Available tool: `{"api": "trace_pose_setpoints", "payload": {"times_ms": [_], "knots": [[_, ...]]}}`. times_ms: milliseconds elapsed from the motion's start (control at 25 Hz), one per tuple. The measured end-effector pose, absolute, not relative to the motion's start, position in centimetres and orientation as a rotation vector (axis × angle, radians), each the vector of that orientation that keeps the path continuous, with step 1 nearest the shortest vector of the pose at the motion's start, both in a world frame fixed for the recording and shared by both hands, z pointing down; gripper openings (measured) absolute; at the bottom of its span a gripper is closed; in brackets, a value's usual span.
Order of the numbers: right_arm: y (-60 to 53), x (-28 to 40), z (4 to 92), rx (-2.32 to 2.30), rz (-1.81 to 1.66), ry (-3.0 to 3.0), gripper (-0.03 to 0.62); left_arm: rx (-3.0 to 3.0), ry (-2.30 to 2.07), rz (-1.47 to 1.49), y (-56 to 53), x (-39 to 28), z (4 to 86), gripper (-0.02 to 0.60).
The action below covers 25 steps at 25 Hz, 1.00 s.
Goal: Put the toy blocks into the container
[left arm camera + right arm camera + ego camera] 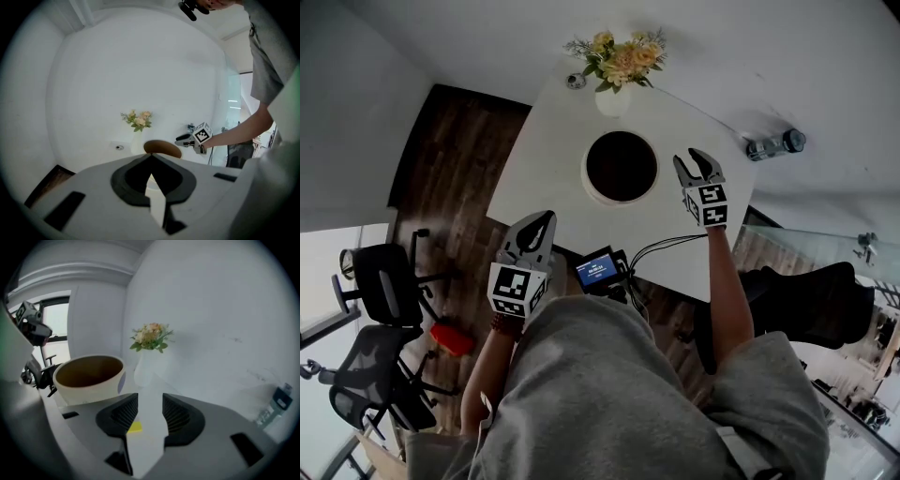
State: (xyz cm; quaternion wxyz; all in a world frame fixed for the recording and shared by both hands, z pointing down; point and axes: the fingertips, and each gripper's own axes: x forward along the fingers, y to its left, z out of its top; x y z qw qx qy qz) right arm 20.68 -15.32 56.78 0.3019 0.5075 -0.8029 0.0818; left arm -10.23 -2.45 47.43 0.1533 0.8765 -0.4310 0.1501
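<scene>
1. Head view: the round white container point(621, 167) with a dark inside stands on the white table point(553, 150). A vase of flowers point(617, 61) stands beyond the container at the far table edge.
2. Same view: the right gripper point(690, 157) hovers just to the right of the container, over the table, with its two claws spread. The left gripper point(546, 219) sits nearer the person than the container and to its left, at the near table edge, claws drawn together.
3. Same view: a small dumbbell point(773, 143) lies well to the right of the container, off the table. A small screen device point(598, 269) sits below the container, at the near table edge.
4. Left gripper view: the left gripper point(151, 157) has its claw tips meeting, with nothing held between them. The container point(161, 149) lies straight ahead, the flowers point(137, 121) behind and left of it, and the right gripper point(185, 139) just to its right.
5. Right gripper view: the right gripper point(150, 404) is parted by a clear gap and grips nothing. A yellow toy block point(135, 427) shows low in that gap, against the left-hand pad and nearer than the container point(89, 376), which stands ahead to the left.
6. Same view: the flowers point(151, 337) rise just right of the container.
</scene>
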Motion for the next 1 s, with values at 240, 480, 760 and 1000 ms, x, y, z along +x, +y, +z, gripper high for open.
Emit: {"api": "trace_pose_setpoints", "payload": {"times_ms": [240, 480, 760, 1000], "knots": [[-14.0, 19.1, 63.9, 0.992, 0.190, -2.114, 0.205, 2.498, -1.240, 0.470, -2.1, -10.0, 48.0, 0.006], [-13.5, 18.8, 69.0, 0.780, 0.224, -2.040, 0.259, 2.473, -1.251, 0.496, -1.4, -9.6, 48.7, 0.006], [-12.9, 17.8, 71.4, 0.682, 0.258, -1.996, 0.278, 2.450, -1.291, 0.502, -1.6, -10.1, 48.8, 0.006], [-13.0, 17.3, 72.9, 0.665, 0.289, -1.975, 0.278, 2.433, -1.316, 0.495, -1.8, -10.3, 48.8, 0.006]]}}
